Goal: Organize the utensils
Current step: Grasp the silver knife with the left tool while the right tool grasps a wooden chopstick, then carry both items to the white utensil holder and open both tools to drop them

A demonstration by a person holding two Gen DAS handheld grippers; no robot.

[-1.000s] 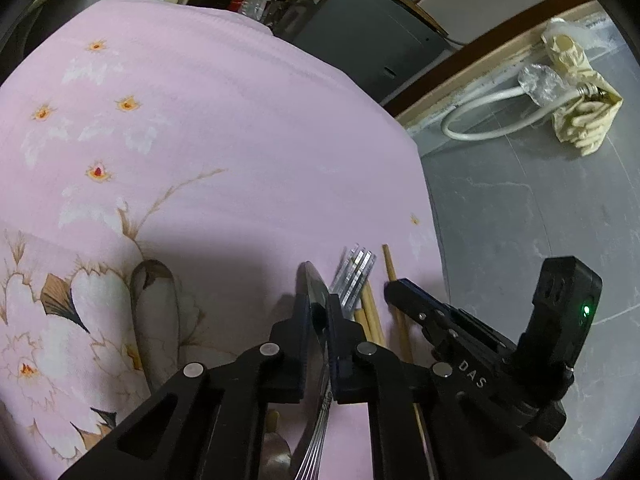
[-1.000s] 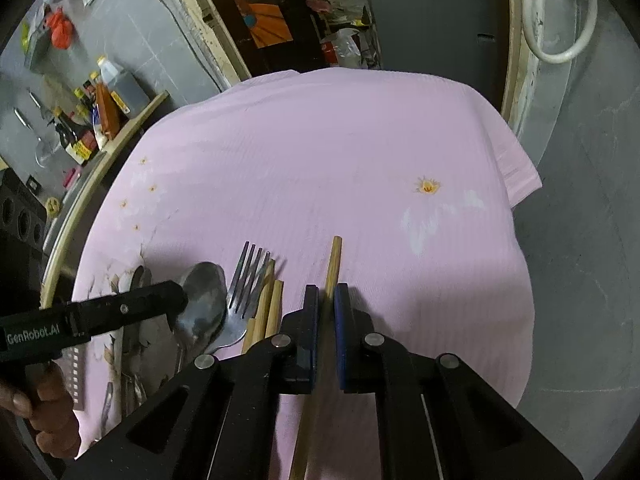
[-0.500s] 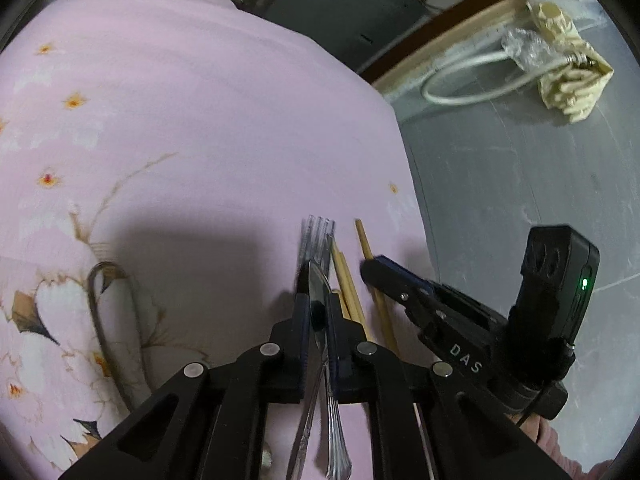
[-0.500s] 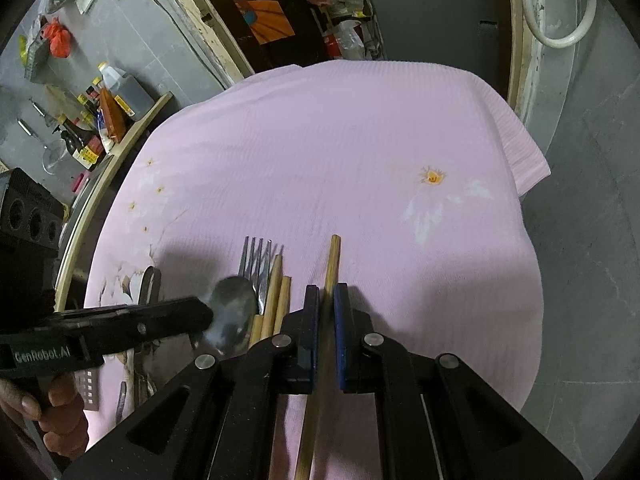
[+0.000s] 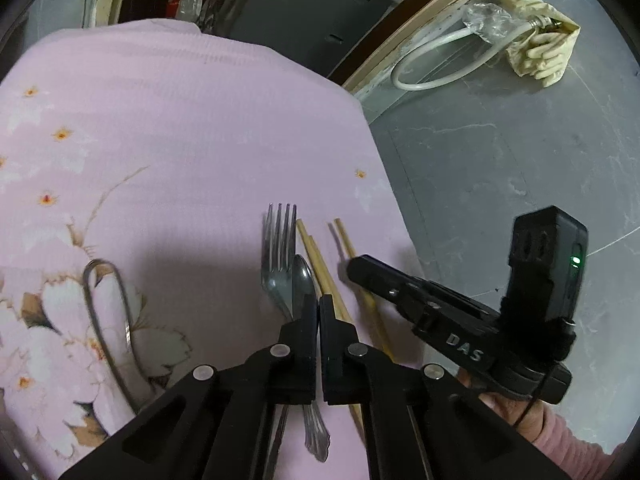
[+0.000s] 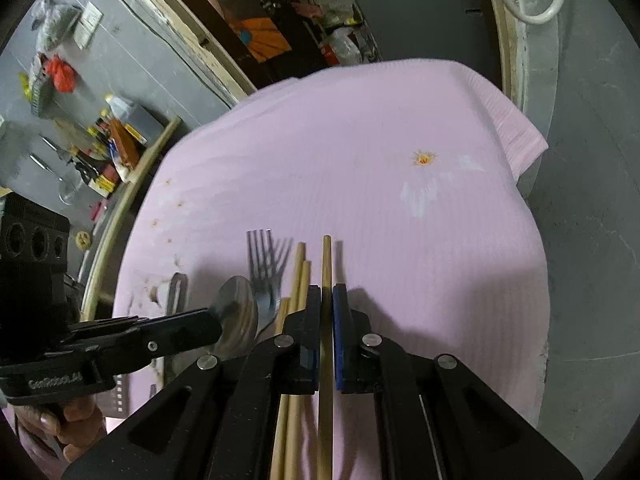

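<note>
Both fingers pairs closed: left gripper [image 5: 317,310] pinching spoon [image 5: 303,280], right gripper [image 6: 327,300] chopstick [image 6: 327,264].

Pink floral tablecloth [image 5: 192,120]; fork [image 5: 278,256], chopsticks [image 5: 320,268]

Glossy metal fork [image 5: 279,256], matt cloth [image 5: 180,120]

cloth [image 5: 192,128]: pink, printed with white flowers, spread over the counter
floor [image 5: 500,168]: grey, marbled
hose [image 5: 436,68]: white, looped on the floor beside a wooden strip
gloves [image 5: 540,56]: cream, bundled at the hose's end, with clear plastic just beside
cabinet [image 5: 316,16]: dark grey, behind the cloth's far edge
bottles [image 6: 112,140]: clustered on a shelf, left of the cloth
red bag [image 6: 60,74]: hanging on the grey wall
switch plate [image 6: 90,24]: white, on the wall
</note>
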